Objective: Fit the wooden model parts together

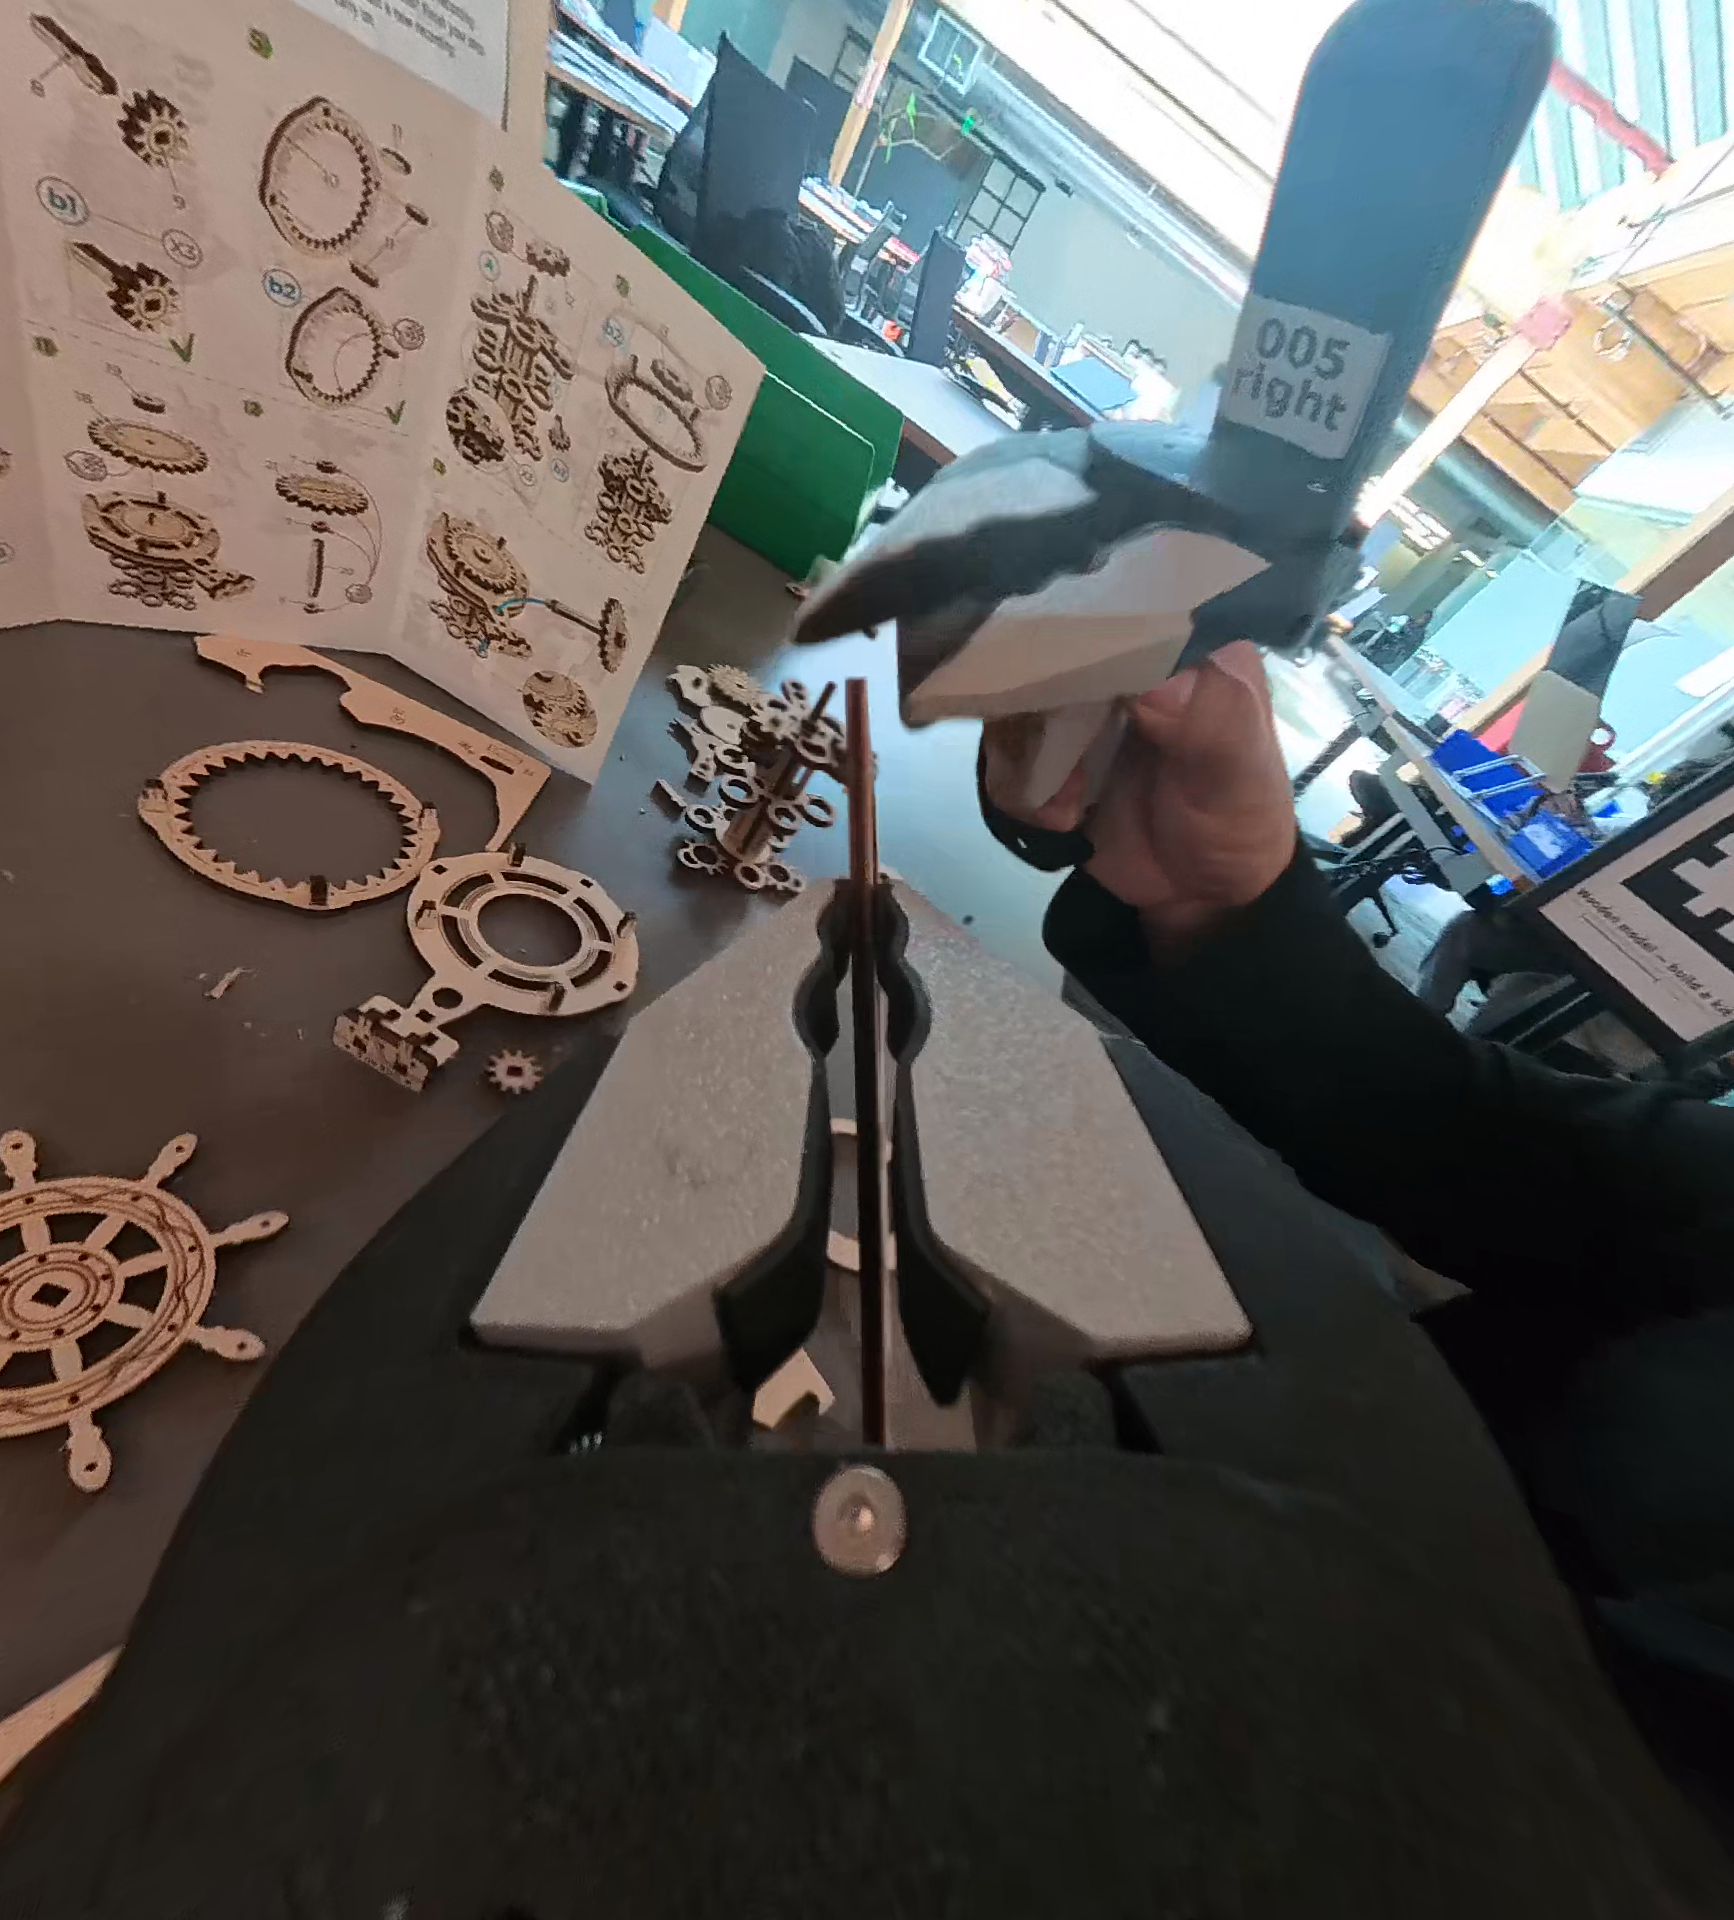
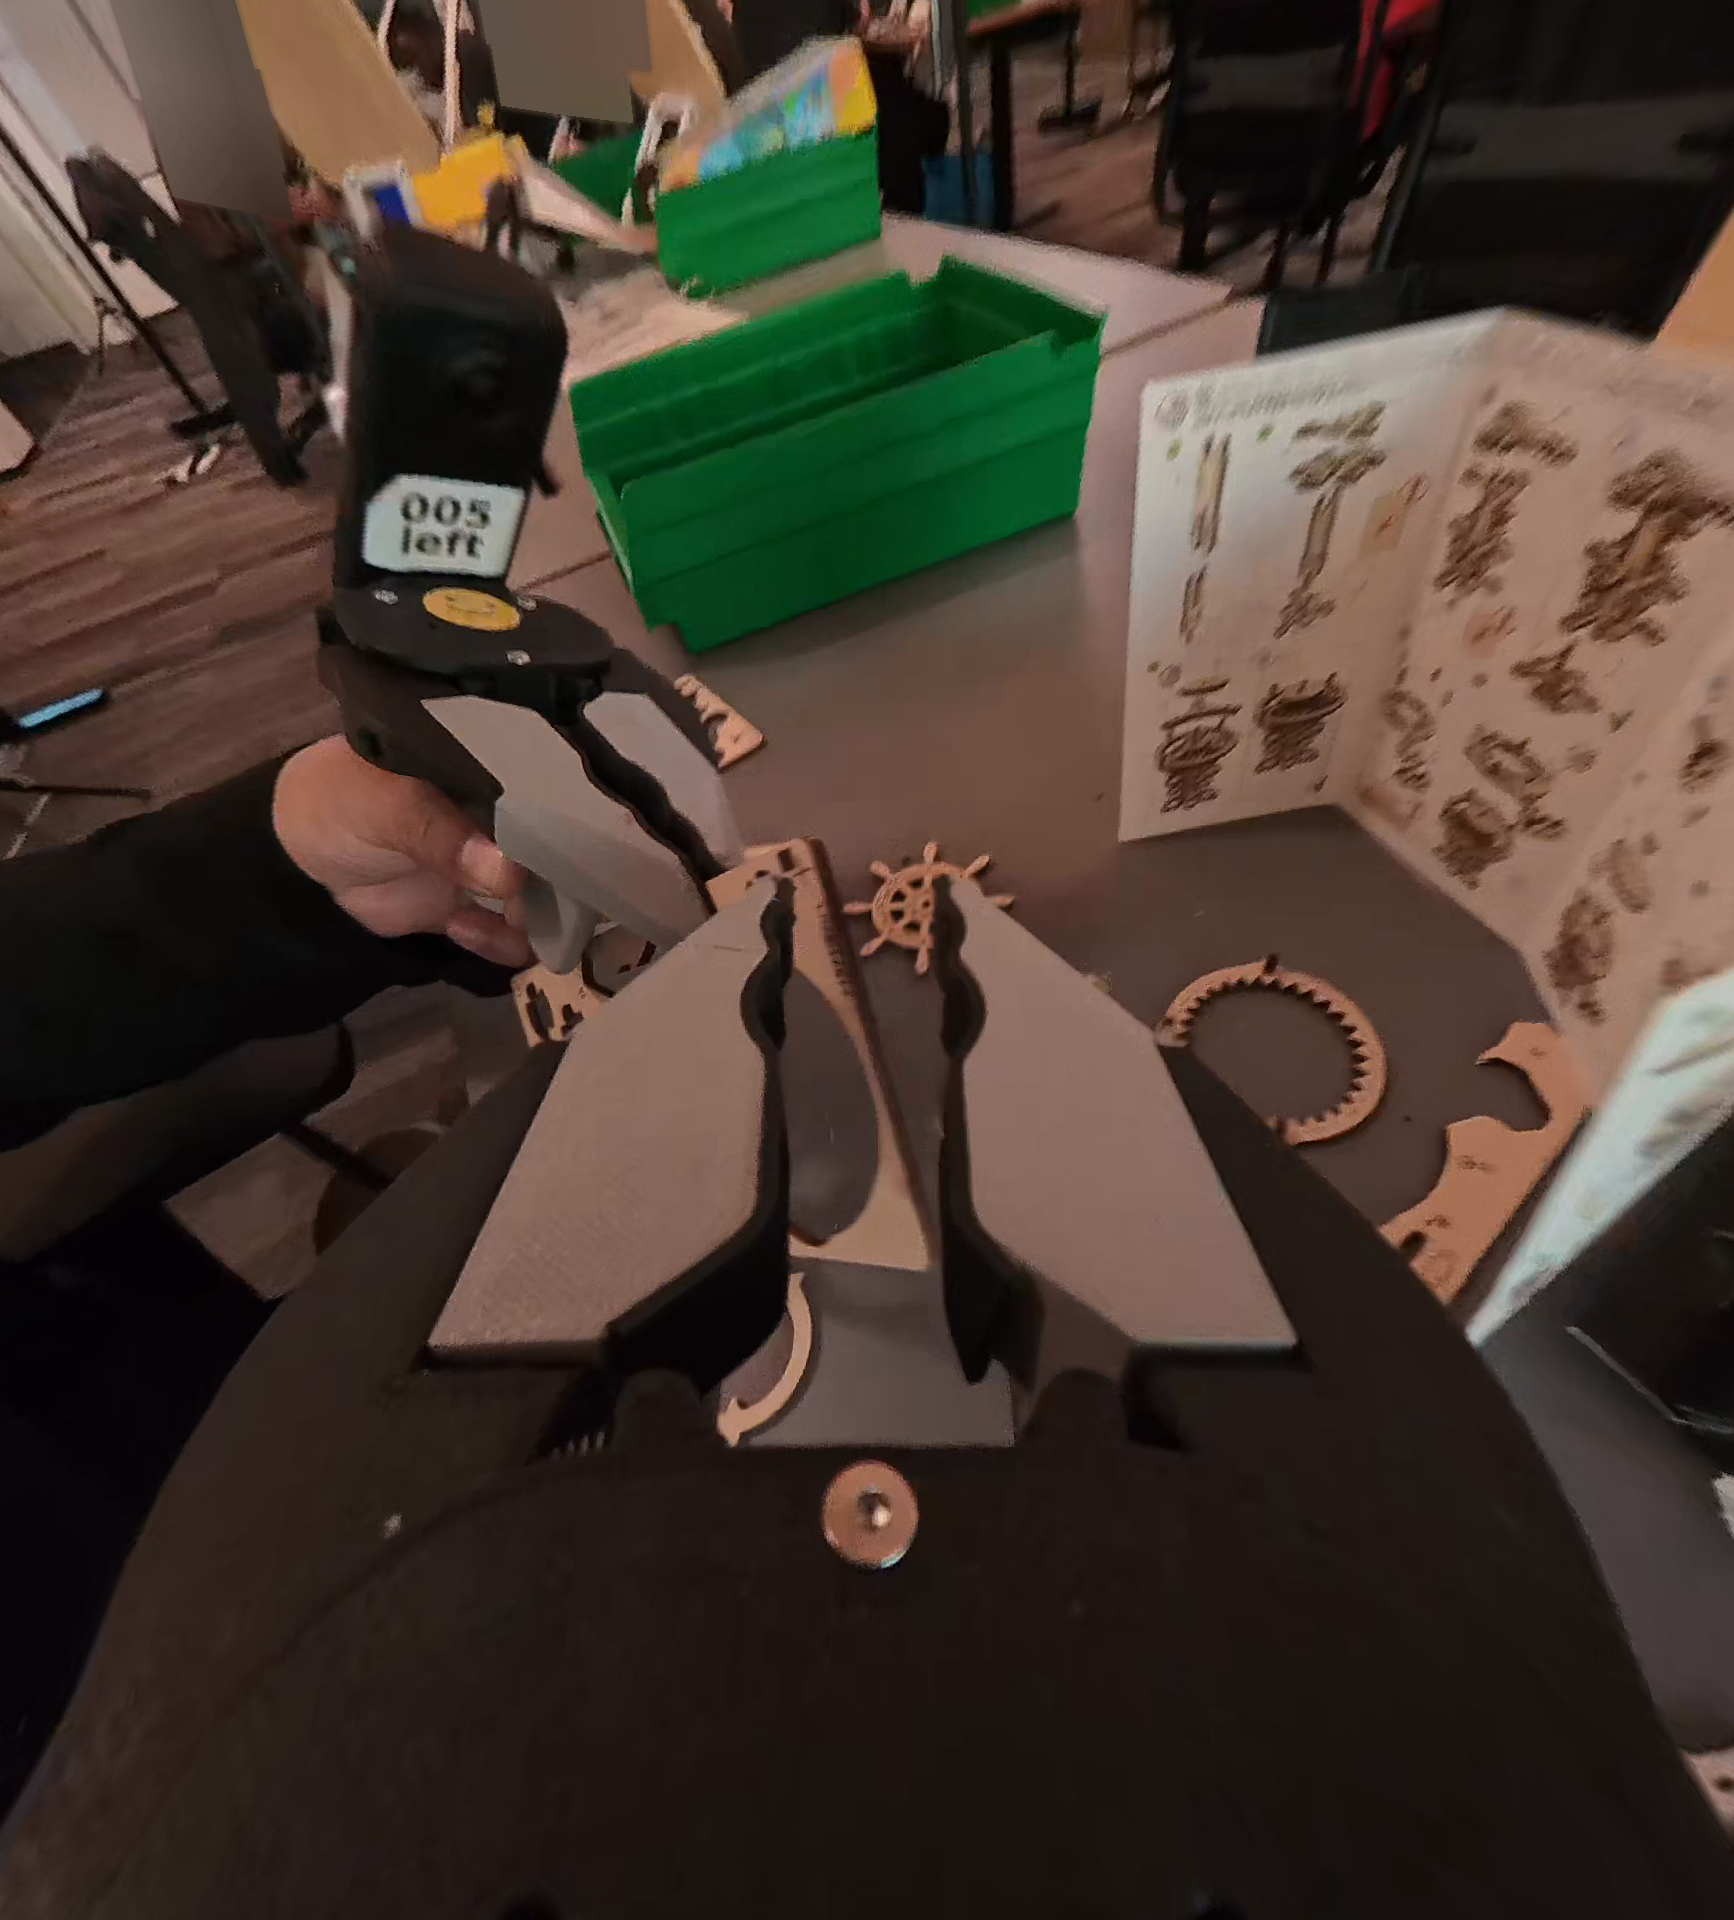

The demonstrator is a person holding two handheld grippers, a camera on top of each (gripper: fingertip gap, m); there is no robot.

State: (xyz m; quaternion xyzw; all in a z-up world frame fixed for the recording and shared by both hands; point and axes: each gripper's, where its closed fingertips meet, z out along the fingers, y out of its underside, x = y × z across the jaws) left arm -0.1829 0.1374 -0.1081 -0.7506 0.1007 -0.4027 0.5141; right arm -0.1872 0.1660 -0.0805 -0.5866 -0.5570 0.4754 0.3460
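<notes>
My left gripper (image 1: 861,894) is shut on a thin flat wooden plate (image 1: 861,769), seen edge-on and standing up between its fingers. In the right wrist view the left gripper (image 2: 712,878) holds this plate (image 2: 835,966) above the table. My right gripper (image 2: 868,904) is open, and the plate shows in the gap between its fingers. In the left wrist view the right gripper (image 1: 863,665) hovers just above the plate's top edge, a hand on its handle. I cannot tell whether it touches the plate.
On the dark table lie a ship's wheel (image 1: 52,1299), a toothed ring (image 1: 286,810), a round frame with a bracket (image 1: 520,935), a small gear (image 1: 513,1070), a stacked gear assembly (image 1: 759,790) and a curved frame piece (image 2: 1486,1153). A folded instruction sheet (image 1: 323,312) stands behind. A green bin (image 2: 842,447) stands beyond it. Tip to tip, the grippers are about 4 cm apart.
</notes>
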